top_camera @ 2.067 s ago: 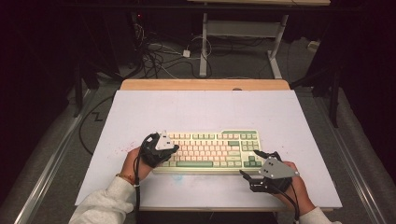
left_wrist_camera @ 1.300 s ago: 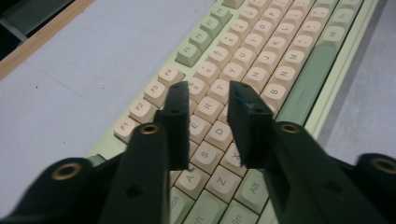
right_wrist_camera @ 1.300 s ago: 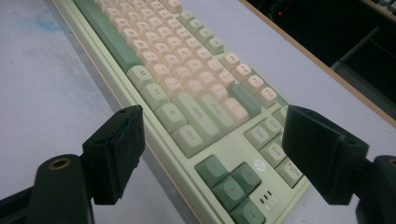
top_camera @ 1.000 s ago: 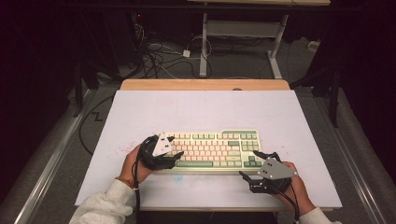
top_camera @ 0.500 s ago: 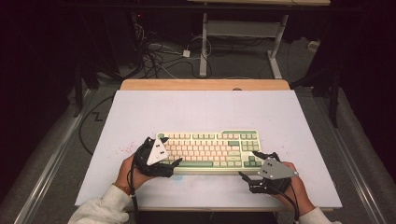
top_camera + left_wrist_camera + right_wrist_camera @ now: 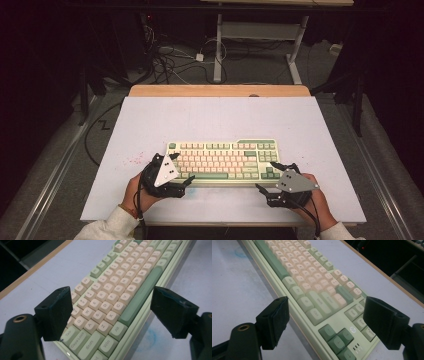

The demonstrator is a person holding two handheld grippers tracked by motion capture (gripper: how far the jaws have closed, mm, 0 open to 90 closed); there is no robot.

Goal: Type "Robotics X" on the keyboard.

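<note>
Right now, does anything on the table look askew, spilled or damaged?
Nothing serious. The keyboard lies flat and square to the table, with no keycap visibly missing. The only oddities are faint stains on the white surface: reddish specks left of the keyboard and a blue smudge by its front edge. They look like old marks, not a fresh spill.

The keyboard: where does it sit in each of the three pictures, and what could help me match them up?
High view: the keyboard lies lengthwise on the white table, toward the near edge.
Left gripper view: its letter-key end runs from bottom centre toward the top right, between the open jaws.
Right gripper view: its arrow-key end runs from the top left down to bottom centre, between the open jaws.
Shared landmark: the long green space bar.
</note>
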